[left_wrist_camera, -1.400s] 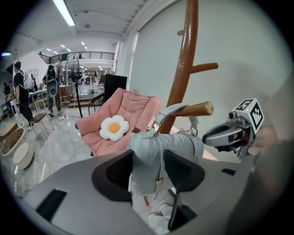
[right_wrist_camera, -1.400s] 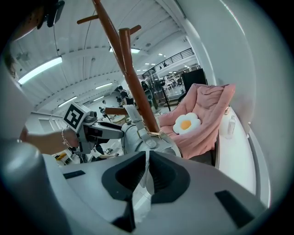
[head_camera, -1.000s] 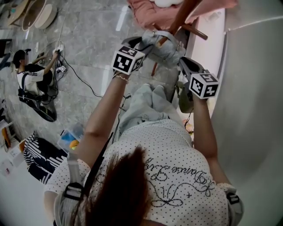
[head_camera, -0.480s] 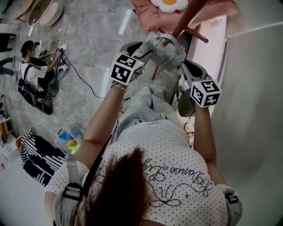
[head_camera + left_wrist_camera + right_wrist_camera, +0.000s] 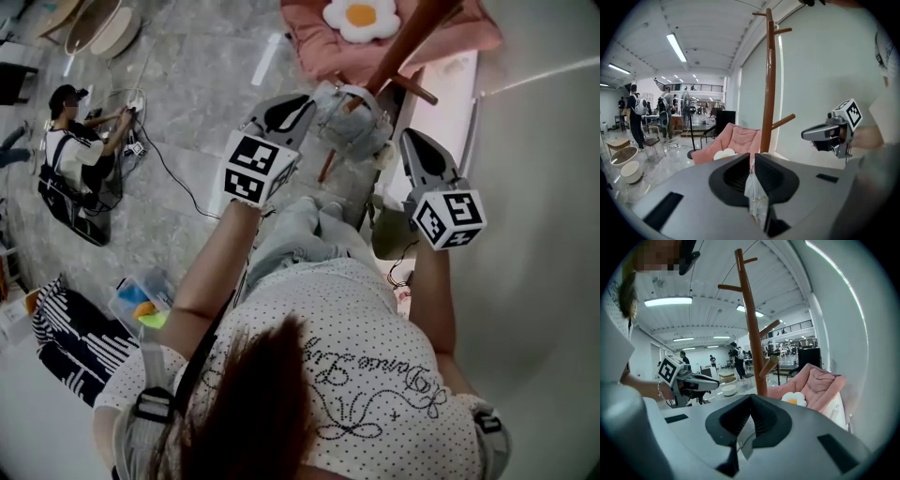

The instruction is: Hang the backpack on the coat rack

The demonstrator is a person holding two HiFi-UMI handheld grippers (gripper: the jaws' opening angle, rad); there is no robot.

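Note:
A pale blue backpack [image 5: 349, 117] hangs at a peg of the brown wooden coat rack [image 5: 398, 52], whose pole [image 5: 768, 93] rises just beyond my jaws. My left gripper [image 5: 298, 101] is at the backpack's left edge. Its jaws stand nearly together, with a fold of blue fabric and a zip pull [image 5: 754, 197] between them. My right gripper [image 5: 408, 139] is at the backpack's right edge, its jaws closed on pale fabric [image 5: 744, 441]. The rack's upper pegs [image 5: 752, 343] stand bare. Most of the backpack is hidden below the gripper bodies in both gripper views.
A pink folding chair with a fried-egg cushion [image 5: 359, 17] stands just behind the rack. A white wall [image 5: 525, 187] and a low white ledge [image 5: 441, 94] run along the right. A person crouches by cables on the floor [image 5: 70, 141]. A blue box [image 5: 141, 300] lies at lower left.
Both grippers have drawn back from the rack and tilted upward, so the pole's top now shows. The left jaws stand closer together than before. The backpack stays at the peg.

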